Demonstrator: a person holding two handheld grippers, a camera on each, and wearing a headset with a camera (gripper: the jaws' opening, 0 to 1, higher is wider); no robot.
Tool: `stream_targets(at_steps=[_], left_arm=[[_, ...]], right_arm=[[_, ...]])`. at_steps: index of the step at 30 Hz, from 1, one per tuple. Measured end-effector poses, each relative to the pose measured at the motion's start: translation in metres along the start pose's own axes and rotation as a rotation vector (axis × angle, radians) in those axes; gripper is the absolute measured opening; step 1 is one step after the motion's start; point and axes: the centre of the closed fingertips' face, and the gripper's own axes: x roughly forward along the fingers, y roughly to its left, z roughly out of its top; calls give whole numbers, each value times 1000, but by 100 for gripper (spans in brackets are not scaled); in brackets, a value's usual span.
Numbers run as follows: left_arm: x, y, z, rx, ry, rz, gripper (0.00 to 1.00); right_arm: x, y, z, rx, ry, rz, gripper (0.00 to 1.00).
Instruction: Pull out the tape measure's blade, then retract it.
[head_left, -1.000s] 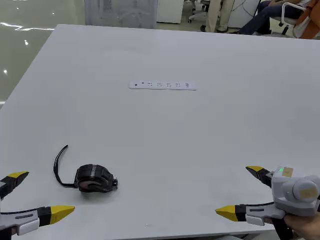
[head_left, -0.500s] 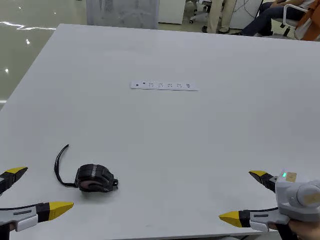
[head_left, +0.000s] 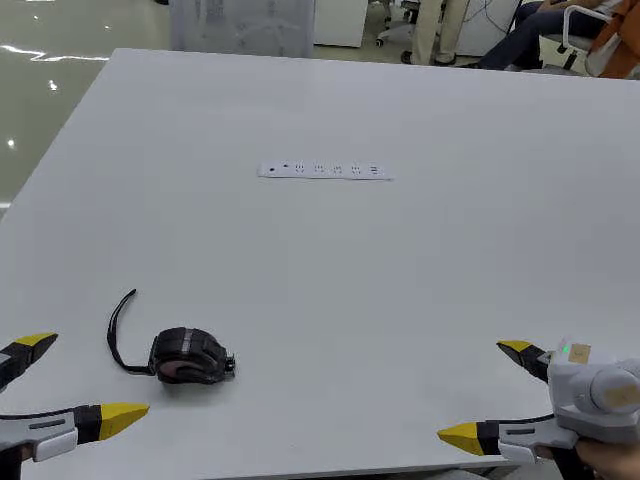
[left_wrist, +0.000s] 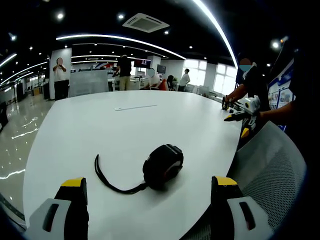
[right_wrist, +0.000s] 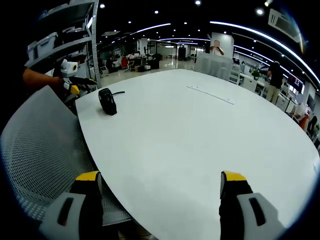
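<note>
Head view is showing the tape measure lying lower left, near the table's front edge, with your left gripper just beside it and your right gripper lower right, both with jaws standing apart and empty. You are best clamping the case with the left, then drawing the blade rightward across bare tabletop, well below the power strip.

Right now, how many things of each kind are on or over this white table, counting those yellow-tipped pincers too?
Tape measure: 1
Power strip: 1
Grippers: 2, the left gripper and the right gripper, both open
Total: 4
</note>
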Motion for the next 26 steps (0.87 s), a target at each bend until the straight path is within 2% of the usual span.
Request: stream_targets(at_steps=[8, 26], left_arm=[[-1, 2, 3, -4, -7, 4, 100], [-4, 0, -3, -4, 8, 3, 100]], right_arm=[[-1, 0, 0, -5, 2, 0, 100], [-5, 3, -4, -11, 3, 0, 100]])
